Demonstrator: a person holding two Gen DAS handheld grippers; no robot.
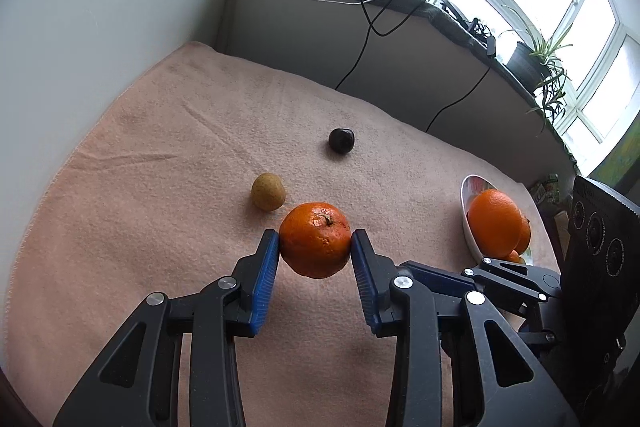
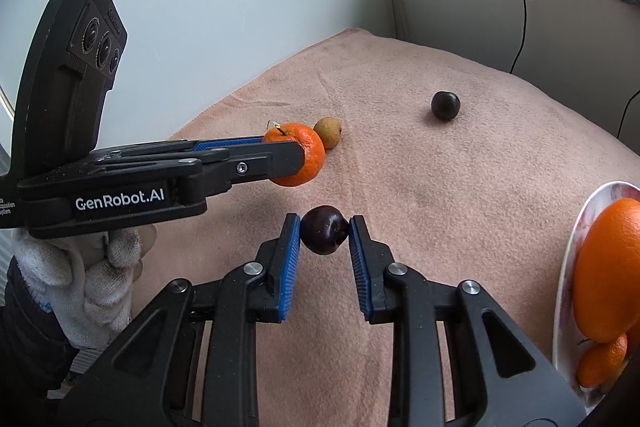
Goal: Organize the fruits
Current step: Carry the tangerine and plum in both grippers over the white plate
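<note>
My left gripper (image 1: 315,239) is shut on a tangerine (image 1: 315,239) with a short stem, held just above the pink towel (image 1: 160,163). From the right wrist view the same tangerine (image 2: 298,154) shows between the left gripper's jaws (image 2: 294,145). My right gripper (image 2: 324,230) is shut on a dark plum (image 2: 324,229), its blue pads (image 2: 291,247) pressing both sides. A second dark plum (image 1: 341,141) (image 2: 445,105) lies farther back on the towel. A small brownish-yellow fruit (image 1: 268,191) (image 2: 328,132) sits beyond the tangerine. A white bowl (image 1: 468,219) (image 2: 568,267) at the right holds large oranges (image 1: 496,223) (image 2: 608,267).
The towel ends at a grey wall on the left and a low ledge at the back. Black and white cables (image 1: 360,39) hang down from the windowsill. A potted plant (image 1: 536,63) stands on the sill at right. A gloved hand (image 2: 92,267) holds the left gripper's handle.
</note>
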